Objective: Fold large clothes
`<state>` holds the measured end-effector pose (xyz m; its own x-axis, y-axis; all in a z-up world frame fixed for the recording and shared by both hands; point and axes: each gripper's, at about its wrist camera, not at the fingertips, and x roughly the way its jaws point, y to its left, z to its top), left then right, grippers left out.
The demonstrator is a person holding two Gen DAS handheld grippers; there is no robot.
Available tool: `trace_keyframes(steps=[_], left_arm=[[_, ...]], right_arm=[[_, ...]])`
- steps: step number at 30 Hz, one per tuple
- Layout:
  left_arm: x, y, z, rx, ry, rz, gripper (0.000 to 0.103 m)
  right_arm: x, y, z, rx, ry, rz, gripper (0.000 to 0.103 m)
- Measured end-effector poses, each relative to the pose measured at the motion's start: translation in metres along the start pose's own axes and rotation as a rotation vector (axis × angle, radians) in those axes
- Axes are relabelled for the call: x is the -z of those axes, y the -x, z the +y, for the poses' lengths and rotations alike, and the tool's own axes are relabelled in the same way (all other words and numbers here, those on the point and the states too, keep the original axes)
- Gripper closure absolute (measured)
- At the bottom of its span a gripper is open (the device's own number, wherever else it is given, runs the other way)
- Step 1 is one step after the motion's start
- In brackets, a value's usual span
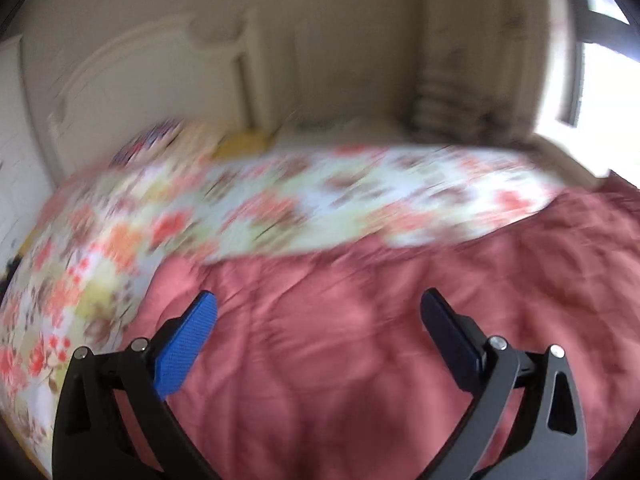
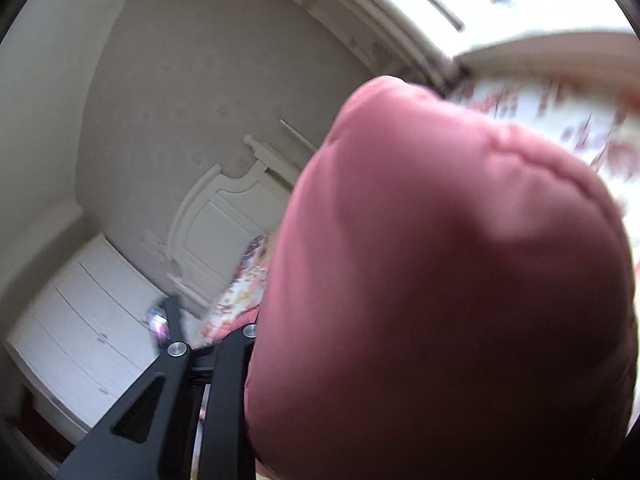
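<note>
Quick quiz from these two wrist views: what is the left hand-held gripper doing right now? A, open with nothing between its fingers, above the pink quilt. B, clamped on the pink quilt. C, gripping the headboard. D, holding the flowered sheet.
A: the left hand-held gripper has its blue pads spread wide apart, with only the pink quilt lying beneath the gap and the flowered sheet farther off.

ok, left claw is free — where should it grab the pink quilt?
Probably the pink quilt at its far edge, where it meets the floral sheet. Come from the near side, over the top. The middle lies flat, with only shallow creases; the edge gives the open left claw a lip to pinch.
</note>
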<state>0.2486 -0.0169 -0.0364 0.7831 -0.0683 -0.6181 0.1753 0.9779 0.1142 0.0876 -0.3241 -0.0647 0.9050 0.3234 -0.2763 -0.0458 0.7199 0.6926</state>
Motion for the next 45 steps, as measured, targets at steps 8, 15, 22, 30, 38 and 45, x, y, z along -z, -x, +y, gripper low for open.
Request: trace_keyframes(steps=[8,15,22,30,38,45], left_arm=[[0.055,-0.013,-0.083,0.009,-0.177,0.032,0.002],[0.046,-0.006,-0.037,0.242,-0.032,0.092,0.009],[0.060,0.075,0.125,0.006,0.171,-0.148,0.002],[0.120,0.085,0.269,-0.077,0.469,-0.093,0.004],[0.072,0.115,0.224,0.139,0.262,-0.131,0.003],[-0.018,0.068,0.113,0.393,-0.055,0.005,0.002]], right_arm=[[-0.004,0.017,0.032,0.056,0.108,-0.021,0.071],[0.021,0.016,0.112,0.173,0.424,-0.067,0.071],[0.063,-0.003,0.193,0.381,0.741,-0.110,0.071],[0.191,-0.079,0.298,0.450,1.269,-0.078,0.069],[0.337,-0.161,0.286,0.583,1.848,0.029,0.048],[0.331,-0.153,0.269,0.585,1.854,0.011,0.048]])
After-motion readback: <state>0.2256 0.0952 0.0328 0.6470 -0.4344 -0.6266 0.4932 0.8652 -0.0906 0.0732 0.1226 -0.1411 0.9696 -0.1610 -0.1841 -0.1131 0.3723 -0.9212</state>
